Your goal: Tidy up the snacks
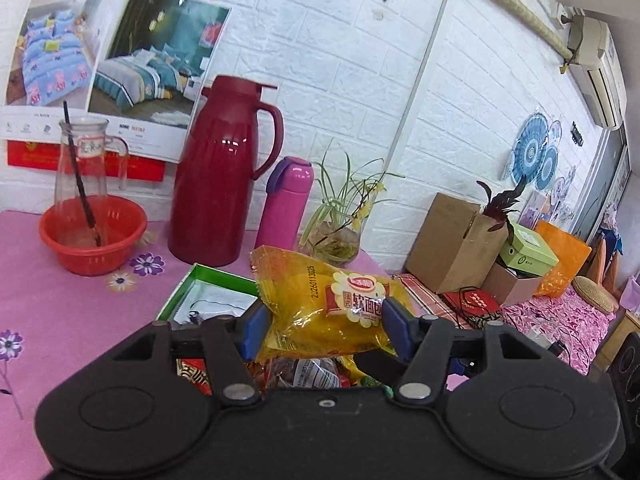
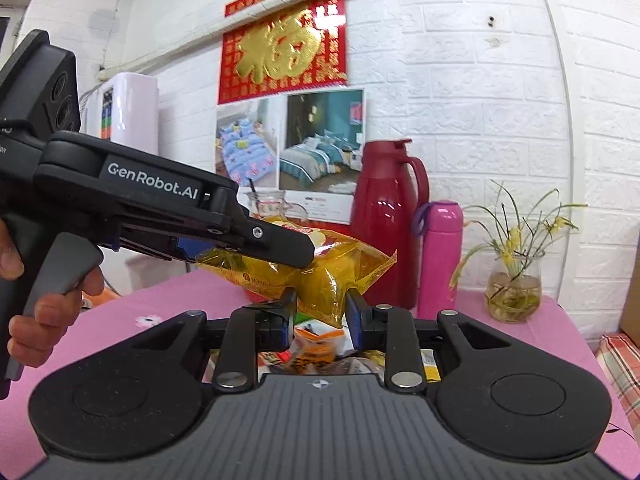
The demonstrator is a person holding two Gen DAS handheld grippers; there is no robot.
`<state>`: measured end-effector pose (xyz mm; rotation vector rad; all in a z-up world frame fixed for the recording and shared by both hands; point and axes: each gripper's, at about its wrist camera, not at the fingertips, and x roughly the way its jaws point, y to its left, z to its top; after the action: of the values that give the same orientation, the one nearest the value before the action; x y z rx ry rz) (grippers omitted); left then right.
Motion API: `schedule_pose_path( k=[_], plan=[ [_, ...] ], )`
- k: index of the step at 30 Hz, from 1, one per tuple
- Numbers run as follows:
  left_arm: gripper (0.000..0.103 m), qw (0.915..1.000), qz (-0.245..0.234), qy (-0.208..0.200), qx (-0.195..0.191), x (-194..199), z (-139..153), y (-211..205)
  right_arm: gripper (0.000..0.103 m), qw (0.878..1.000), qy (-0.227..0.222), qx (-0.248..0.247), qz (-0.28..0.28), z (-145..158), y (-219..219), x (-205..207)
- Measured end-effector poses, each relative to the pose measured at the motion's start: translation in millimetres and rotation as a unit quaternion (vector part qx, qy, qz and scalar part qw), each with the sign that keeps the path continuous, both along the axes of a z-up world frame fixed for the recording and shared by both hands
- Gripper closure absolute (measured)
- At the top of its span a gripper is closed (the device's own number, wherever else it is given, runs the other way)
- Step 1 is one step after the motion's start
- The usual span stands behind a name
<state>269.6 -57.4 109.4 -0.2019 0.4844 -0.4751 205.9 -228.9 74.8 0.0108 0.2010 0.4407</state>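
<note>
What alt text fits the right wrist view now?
Both grippers, left gripper and right gripper, clamp one crinkly yellow snack packet above a pink tablecloth; behind stand a dark red thermos jug and pink bottle.

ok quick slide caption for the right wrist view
Both hand-held grippers, left and right, clamp one yellow snack bag above the pink table.

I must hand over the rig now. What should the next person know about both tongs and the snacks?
Left tongs: shut on the yellow bread pack, which is lifted off the table.
Right tongs: shut on the same pack, on another part of it.
Other snacks: a pile below the pack, on the pink table.
Green box: open, beside the pile.
Done: one pack picked up.
Left: place it, then sort the pile; I cannot tell where it goes.
</note>
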Motion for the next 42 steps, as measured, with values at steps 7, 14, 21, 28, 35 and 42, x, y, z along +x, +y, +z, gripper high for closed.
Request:
schedule_pose_path(
  k=[7,14,21,28,35,42],
  plan=[
    [0.068,0.9996,0.003,0.028,-0.007,40,-23,-8,0.056,1.000,0.026,-0.011,-0.013,-18,-5,35],
    [0.056,0.9983,0.021,0.053,-0.009,63,-48,-3,0.054,0.997,0.045,-0.054,-0.014,-31,3,55],
    [0.000,0.9984,0.026,0.049,0.005,59,-53,-2,0.004,0.993,0.021,-0.114,-0.020,-33,19,47],
    [0.000,0.9983,0.044,0.033,0.022,38,-43,1,0.000,0.995,0.031,-0.093,-0.032,-28,13,41],
    [0.000,0.9983,0.049,0.011,0.029,-3,-26,2,0.000,0.997,0.031,-0.062,-0.033,-7,1,10],
    [0.000,0.9966,0.070,-0.021,0.038,-64,-14,3,0.000,0.998,0.043,-0.036,-0.039,6,-16,-41]
  ],
)
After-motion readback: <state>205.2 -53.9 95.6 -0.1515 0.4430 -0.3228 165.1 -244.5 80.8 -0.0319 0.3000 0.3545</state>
